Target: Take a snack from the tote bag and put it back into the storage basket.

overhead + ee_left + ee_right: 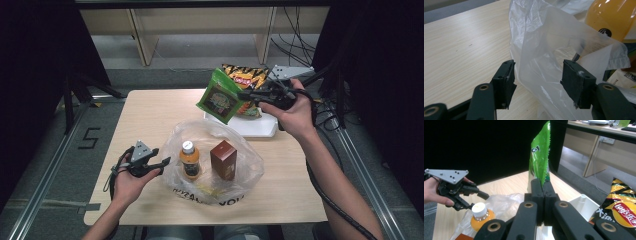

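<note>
Right tool (541, 192) pinches green packet (539, 155) — left tool (537, 82) gapes astride bag film (544, 50).

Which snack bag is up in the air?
The green snack bag. The right tool pinches its edge and holds it above the table, while the orange chip bag rests on the white tray behind it.

A light wooden surface (150, 115) carries a clear plastic bag (250, 165) near its middle, holding a bottle (190, 159) and a brown box (223, 159). A white tray (260, 127) lies just beyond, toward the far right, with a chip bag (250, 77) on it.
</note>
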The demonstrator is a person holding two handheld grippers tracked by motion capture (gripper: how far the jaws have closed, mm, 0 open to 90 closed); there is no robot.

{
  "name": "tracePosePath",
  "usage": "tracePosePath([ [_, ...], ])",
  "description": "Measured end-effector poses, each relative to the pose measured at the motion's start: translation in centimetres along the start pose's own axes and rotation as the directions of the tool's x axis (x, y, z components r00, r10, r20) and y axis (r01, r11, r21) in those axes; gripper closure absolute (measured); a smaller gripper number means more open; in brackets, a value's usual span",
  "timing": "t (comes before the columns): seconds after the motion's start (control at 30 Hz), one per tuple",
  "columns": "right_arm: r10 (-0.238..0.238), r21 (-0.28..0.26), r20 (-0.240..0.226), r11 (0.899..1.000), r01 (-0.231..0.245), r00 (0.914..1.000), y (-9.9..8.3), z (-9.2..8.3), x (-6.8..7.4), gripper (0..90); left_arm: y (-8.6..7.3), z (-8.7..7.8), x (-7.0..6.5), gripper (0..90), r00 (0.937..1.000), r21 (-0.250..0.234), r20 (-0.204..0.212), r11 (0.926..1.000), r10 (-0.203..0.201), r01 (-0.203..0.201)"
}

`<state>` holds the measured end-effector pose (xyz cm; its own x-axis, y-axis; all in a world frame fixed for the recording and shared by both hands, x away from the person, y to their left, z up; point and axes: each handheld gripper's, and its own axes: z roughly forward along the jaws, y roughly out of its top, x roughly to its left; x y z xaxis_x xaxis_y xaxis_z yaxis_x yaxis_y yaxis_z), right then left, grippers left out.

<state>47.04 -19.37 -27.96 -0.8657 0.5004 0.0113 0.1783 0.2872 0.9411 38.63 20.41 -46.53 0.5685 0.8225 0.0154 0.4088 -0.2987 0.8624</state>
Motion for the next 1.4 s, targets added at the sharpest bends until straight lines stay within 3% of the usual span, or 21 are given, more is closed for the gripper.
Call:
tracePosePath([
  [0.33, -0.013, -0.014, 0.024, 1.000, 0.013, 0.9996, -0.2, -0.3, -0.5, 90.0, 0.0, 0.0, 0.1, 43.1, 1.0000, -0.004, 0.008, 1.0000, -0.005, 0.005],
  [0.57, 0.004, 0.004, 0.045, 1.000, -0.004, 0.9990, -0.9, -0.3, -1.1, 90.0, 0.0, -0.1, 0.1, 43.1, 0.9999, -0.003, 0.001, 0.9999, -0.012, 0.012],
  [0.63, 0.030, 0.003, 0.040, 1.000, -0.031, 0.9987, -1.1, -0.3, -1.2, 90.0, 0.0, 0.0, 0.1, 43.1, 1.0000, -0.002, 0.005, 1.0000, -0.006, 0.006],
  [0.77, 0.035, 0.009, 0.064, 0.999, -0.035, 0.9974, -1.2, -0.5, -1.5, 90.0, 0.0, 0.1, 0.0, 43.1, 0.9998, -0.004, 0.012, 0.9999, -0.014, 0.014],
  [0.87, 0.011, -0.008, 0.092, 1.000, -0.010, 0.9957, -1.4, -0.5, -1.8, 90.0, 0.0, 0.0, 0.1, 43.1, 1.0000, -0.004, 0.003, 1.0000, -0.007, 0.007],
  [1.23, 0.048, 0.032, 0.095, 0.998, -0.051, 0.9944, -1.8, -0.9, -2.4, 90.0, 0.0, -0.1, 0.2, 43.1, 0.9999, -0.006, 0.005, 0.9999, -0.013, 0.013],
  [1.4, 0.021, 0.020, 0.114, 1.000, -0.023, 0.9933, -2.0, -1.0, -2.7, 90.0, 0.0, -0.1, 0.2, 43.1, 0.9999, -0.007, 0.006, 0.9999, -0.011, 0.011],
])
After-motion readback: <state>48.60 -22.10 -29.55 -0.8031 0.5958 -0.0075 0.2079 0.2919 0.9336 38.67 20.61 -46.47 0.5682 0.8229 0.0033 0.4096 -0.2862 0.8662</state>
